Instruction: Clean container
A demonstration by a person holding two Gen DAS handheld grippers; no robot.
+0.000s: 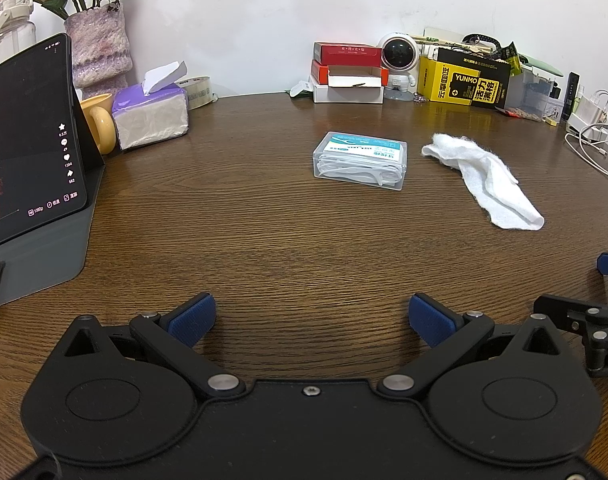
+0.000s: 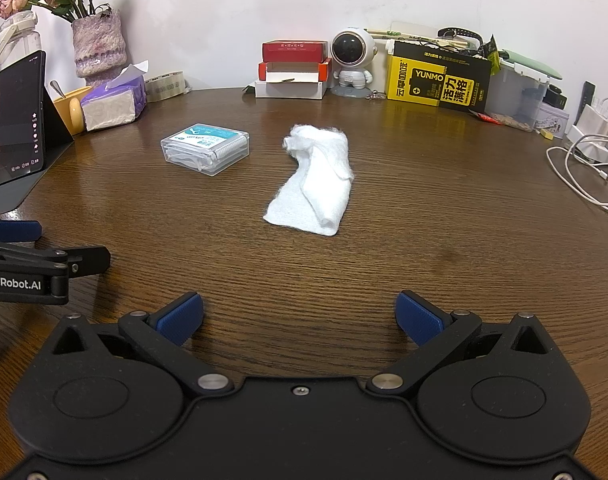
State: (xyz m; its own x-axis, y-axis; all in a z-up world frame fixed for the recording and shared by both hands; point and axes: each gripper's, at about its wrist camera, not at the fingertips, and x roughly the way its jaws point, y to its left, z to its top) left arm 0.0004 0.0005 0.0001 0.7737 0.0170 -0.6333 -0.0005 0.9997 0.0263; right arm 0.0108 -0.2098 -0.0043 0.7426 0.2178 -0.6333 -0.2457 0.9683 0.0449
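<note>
A clear plastic container [image 1: 359, 160] lies flat and closed on the wooden table [image 1: 264, 240], white floss picks visible through its walls and a printed label on its lid. Just to the right of the container, apart from it, lies a crumpled white cloth [image 1: 483, 178], stretching from the container's level back toward the cameras. The left gripper [image 1: 311, 320] hovers low over the table well short of the container, its blue-padded jaws spread wide with nothing between them. The right gripper [image 2: 300, 316] sits beside it, facing the cloth more than the container, jaws likewise spread wide and empty. Behind the container, against the white wall, stand stacked red and white boxes [image 1: 347, 74], a small astronaut figure [image 1: 399, 64] and a yellow and black box [image 1: 463, 80]. Far left of the container are a purple tissue pack [image 1: 150, 118], a yellow mug [image 1: 100, 120] and a propped tablet [image 1: 28, 136] with its screen lit
</note>
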